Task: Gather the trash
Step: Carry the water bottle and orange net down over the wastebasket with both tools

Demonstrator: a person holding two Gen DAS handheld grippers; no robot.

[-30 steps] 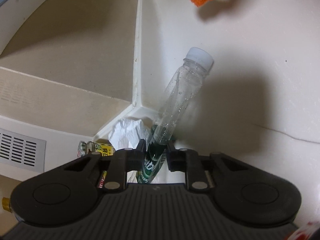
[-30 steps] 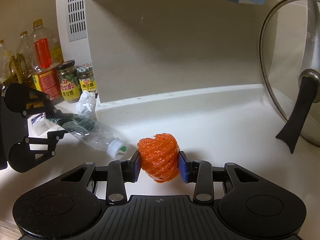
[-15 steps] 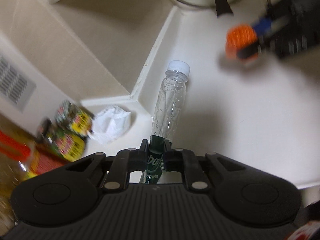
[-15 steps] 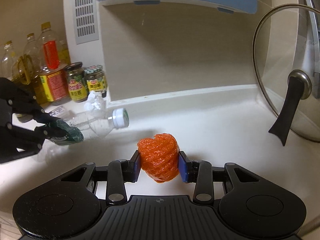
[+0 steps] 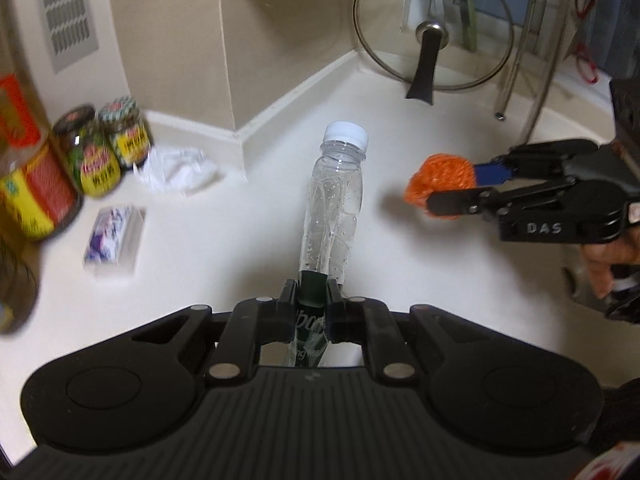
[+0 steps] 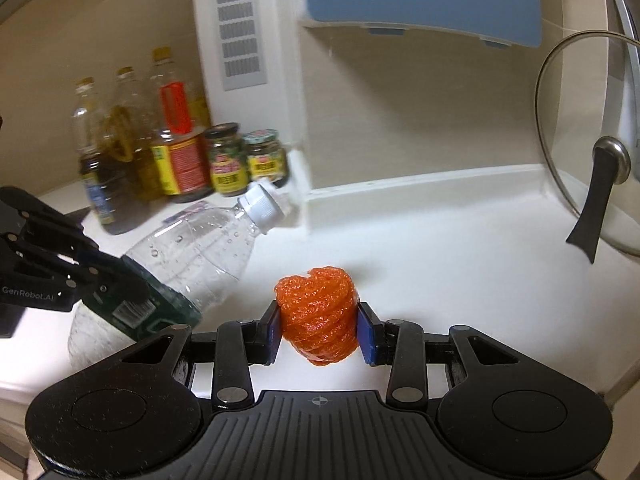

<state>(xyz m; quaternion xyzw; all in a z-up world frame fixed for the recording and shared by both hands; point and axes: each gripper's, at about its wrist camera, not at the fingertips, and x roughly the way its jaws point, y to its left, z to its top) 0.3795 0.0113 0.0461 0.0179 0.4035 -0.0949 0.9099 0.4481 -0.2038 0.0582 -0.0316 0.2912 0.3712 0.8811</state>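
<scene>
Left wrist view: the left tool (image 5: 312, 300) pinches the plastic bottle (image 5: 334, 208) at its green-labelled base, long axis running to 12 o'clock, cap farthest away, above the table (image 5: 224, 256). At 2 o'clock the right tool (image 5: 448, 190) holds the orange mesh ball (image 5: 436, 180).

Right wrist view: the right tool (image 6: 318, 328) clamps the orange mesh ball (image 6: 318, 312); the bottle (image 6: 192, 256) slants in from 9 o'clock. Crumpled tissue (image 5: 180, 168) remains on the table, nearer the left hand.
</scene>
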